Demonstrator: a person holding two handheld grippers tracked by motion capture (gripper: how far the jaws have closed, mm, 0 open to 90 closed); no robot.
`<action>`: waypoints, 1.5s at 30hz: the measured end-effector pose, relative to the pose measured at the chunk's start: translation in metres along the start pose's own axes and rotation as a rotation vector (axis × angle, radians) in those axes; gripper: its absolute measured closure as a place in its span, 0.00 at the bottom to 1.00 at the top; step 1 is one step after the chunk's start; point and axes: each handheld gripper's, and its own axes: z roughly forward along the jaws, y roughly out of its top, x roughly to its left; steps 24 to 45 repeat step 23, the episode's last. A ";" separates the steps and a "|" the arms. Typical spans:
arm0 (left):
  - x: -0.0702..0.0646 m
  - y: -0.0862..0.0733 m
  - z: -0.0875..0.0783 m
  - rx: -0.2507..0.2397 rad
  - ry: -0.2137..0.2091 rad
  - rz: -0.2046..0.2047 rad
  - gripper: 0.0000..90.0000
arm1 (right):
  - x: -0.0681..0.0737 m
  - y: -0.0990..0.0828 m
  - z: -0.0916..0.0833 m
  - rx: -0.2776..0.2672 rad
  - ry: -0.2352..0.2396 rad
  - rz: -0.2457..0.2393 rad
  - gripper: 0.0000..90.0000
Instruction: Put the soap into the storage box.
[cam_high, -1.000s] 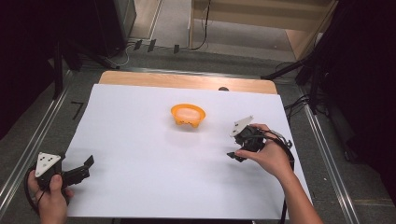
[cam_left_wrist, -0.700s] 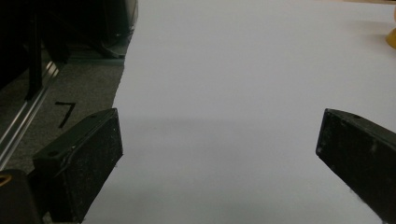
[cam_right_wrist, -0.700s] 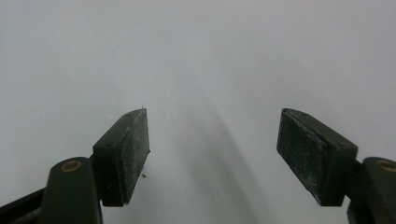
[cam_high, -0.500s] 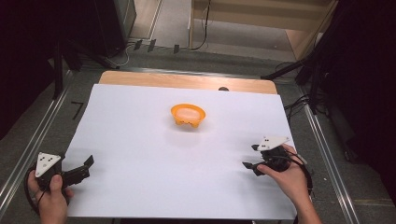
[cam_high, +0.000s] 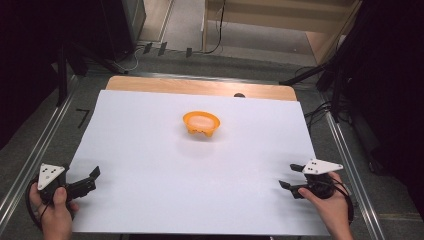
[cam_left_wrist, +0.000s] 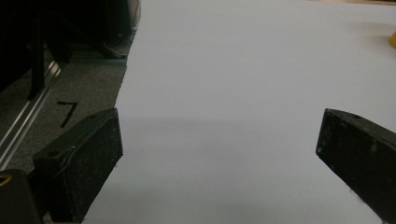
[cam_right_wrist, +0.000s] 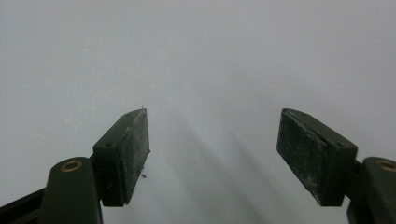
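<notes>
Right gripper (cam_high: 291, 178) sits near the right-hand front corner of the white sheet (cam_high: 150, 150), low over it, jaws spread apart with nothing between them. Looking along it, there's bare white surface between the two black pads (cam_right_wrist: 126, 149), so it's not carrying anything. Left gripper (cam_high: 90, 177) is parked at the opposite front corner, right at the sheet's left edge, jaws also wide apart and empty; its own view shows the sheet edge, the grey floor beside it and a sliver of orange at the far right.

The thing both are nearest to is the little orange bowl (cam_high: 201, 123), sitting upright around the middle of the sheet, a bit toward the far side, well apart from either gripper. There's something pale inside it, but I can't make out what.

My read: both hands are at rest spots and the bowl is what gets handled. If I were going in for it, I'd use the right one, come in low and level, and take the rim with one jaw inside and one outside. The bowl is small and light-looking, so a sideways bump will probably skate it across that smooth sheet.
</notes>
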 end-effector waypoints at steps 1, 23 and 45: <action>0.000 0.000 0.000 0.000 0.000 0.000 0.01 | -0.001 -0.004 -0.002 -0.008 -0.008 0.006 0.29; 0.000 0.000 0.000 0.002 0.004 -0.005 0.01 | -0.008 -0.047 -0.043 -0.179 -0.107 0.051 0.36; 0.000 0.000 0.000 0.002 0.004 -0.005 0.01 | -0.008 -0.047 -0.043 -0.179 -0.107 0.051 0.36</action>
